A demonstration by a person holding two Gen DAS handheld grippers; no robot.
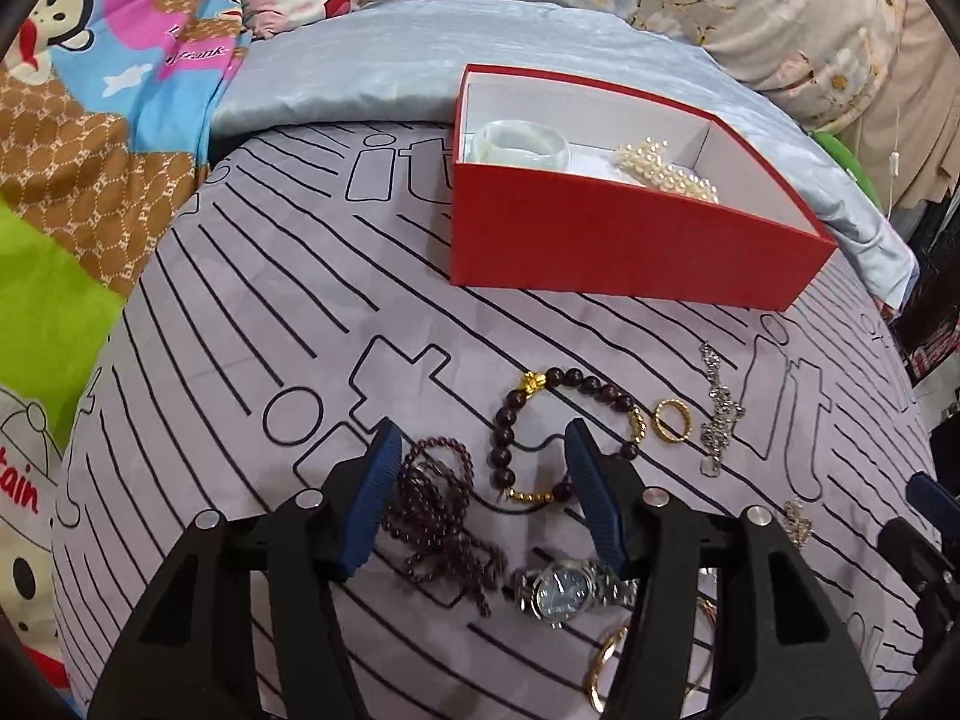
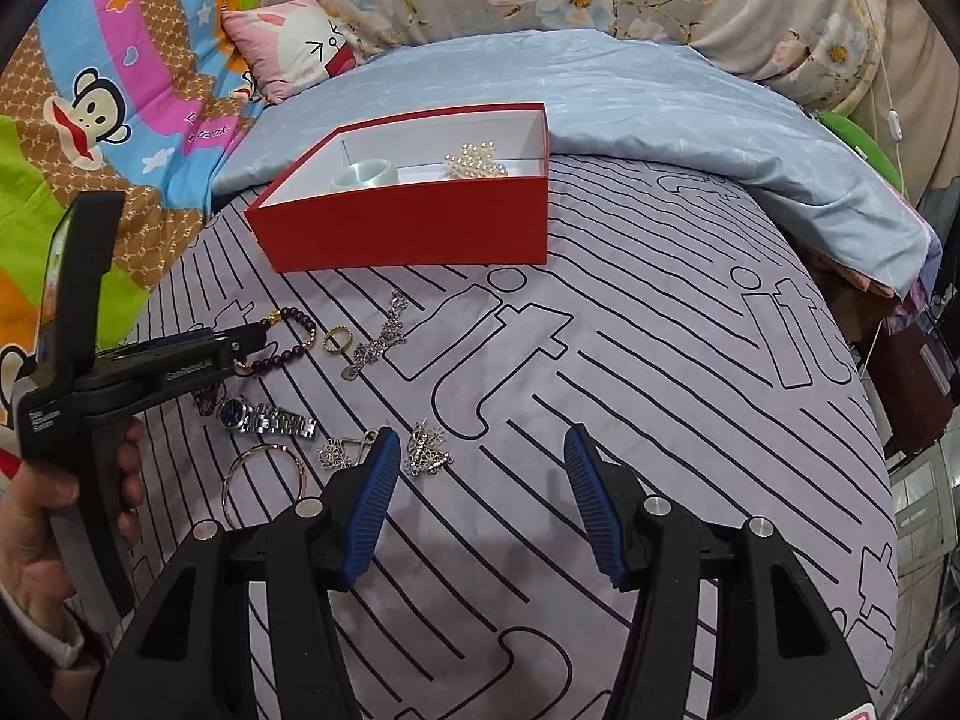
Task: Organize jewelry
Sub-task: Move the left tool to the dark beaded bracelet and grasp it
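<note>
A red box (image 1: pixel 624 252) (image 2: pixel 414 228) holds a pale jade bangle (image 1: pixel 521 143) and a pearl piece (image 1: pixel 669 171). My left gripper (image 1: pixel 483 450) is open, low over a dark bead bracelet with gold charms (image 1: pixel 510 426); a purple bead string (image 1: pixel 438 510) and a silver watch (image 1: pixel 564 588) lie by its fingers. A gold ring (image 1: pixel 673 420), a silver chain (image 1: pixel 720 414) and gold bangles (image 1: pixel 606 672) lie to the right. My right gripper (image 2: pixel 480 456) is open and empty over bare sheet, with crystal brooches (image 2: pixel 427 450) by its left finger.
The bed has a lilac striped sheet (image 2: pixel 660 420). A light blue pillow (image 2: pixel 660 96) lies behind the box. A cartoon quilt (image 1: pixel 90 120) covers the left side. The bed edge drops off at the right (image 2: pixel 900 408).
</note>
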